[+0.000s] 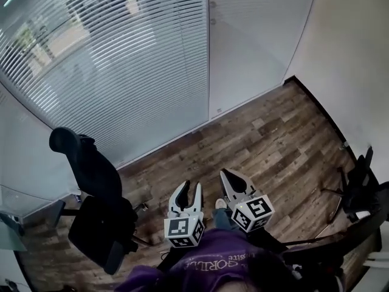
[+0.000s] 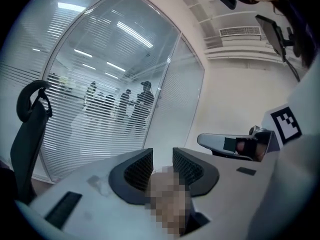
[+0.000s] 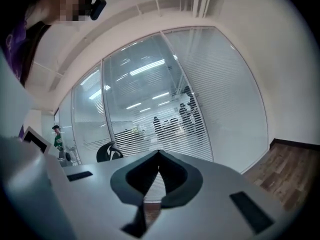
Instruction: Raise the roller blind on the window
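Roller blind (image 1: 121, 59) hangs lowered behind the glass wall ahead, its horizontal slats covering the pane beyond the wooden floor (image 1: 273, 139). Both claws are held low and side by side in front of the person's purple top (image 1: 213, 254), pointing roughly level toward the glass and well apart from the blind. The left claw (image 1: 192, 187) has its jaws parted with nothing gripped between them. The right claw (image 1: 226, 175) has its jaws pressed together at the tips, empty. A black office chair (image 1: 91, 181) stands to the left.
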### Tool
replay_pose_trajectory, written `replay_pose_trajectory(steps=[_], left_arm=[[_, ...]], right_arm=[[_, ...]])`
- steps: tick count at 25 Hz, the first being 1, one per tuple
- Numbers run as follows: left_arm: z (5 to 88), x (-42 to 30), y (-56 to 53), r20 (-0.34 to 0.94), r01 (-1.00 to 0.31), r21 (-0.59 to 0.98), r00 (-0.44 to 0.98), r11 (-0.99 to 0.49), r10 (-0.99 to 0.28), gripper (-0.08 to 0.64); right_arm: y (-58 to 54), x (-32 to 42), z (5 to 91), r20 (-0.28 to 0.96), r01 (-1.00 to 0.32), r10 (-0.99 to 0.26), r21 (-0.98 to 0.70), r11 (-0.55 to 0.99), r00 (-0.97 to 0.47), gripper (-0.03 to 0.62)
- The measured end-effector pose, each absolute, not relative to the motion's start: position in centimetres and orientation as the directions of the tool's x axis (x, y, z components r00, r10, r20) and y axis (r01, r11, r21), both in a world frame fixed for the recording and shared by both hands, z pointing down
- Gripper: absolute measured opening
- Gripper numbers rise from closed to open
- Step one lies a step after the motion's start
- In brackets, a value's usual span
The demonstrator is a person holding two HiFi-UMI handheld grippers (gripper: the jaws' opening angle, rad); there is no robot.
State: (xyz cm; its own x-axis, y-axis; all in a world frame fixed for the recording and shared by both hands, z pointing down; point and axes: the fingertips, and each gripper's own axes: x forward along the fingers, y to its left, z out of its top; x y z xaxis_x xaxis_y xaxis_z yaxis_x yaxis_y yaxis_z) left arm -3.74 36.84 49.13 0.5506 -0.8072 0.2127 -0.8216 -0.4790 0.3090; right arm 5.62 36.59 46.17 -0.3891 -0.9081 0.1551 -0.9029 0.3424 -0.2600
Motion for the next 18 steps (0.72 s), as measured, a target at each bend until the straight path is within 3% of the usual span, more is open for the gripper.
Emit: replay_pose_trajectory(steps=[9,18], left_arm=[[48.5,1.5,29.5,0.211,-0.866,0.319,0.462,-0.386,-0.862,0.124],[49.0,-0.5,18.3,0.217,-0.895,0.313,0.394,-0.319,-0.893,0.124]], right_arm=[[27.5,11.0,45.8,0.167,-0.870,-0.867,-0.258,0.420,-0.469,-0.003],[15.2,10.8,45.3,0.137,-0.863,-0.863,-0.231,0.450,-0.487,-0.003]])
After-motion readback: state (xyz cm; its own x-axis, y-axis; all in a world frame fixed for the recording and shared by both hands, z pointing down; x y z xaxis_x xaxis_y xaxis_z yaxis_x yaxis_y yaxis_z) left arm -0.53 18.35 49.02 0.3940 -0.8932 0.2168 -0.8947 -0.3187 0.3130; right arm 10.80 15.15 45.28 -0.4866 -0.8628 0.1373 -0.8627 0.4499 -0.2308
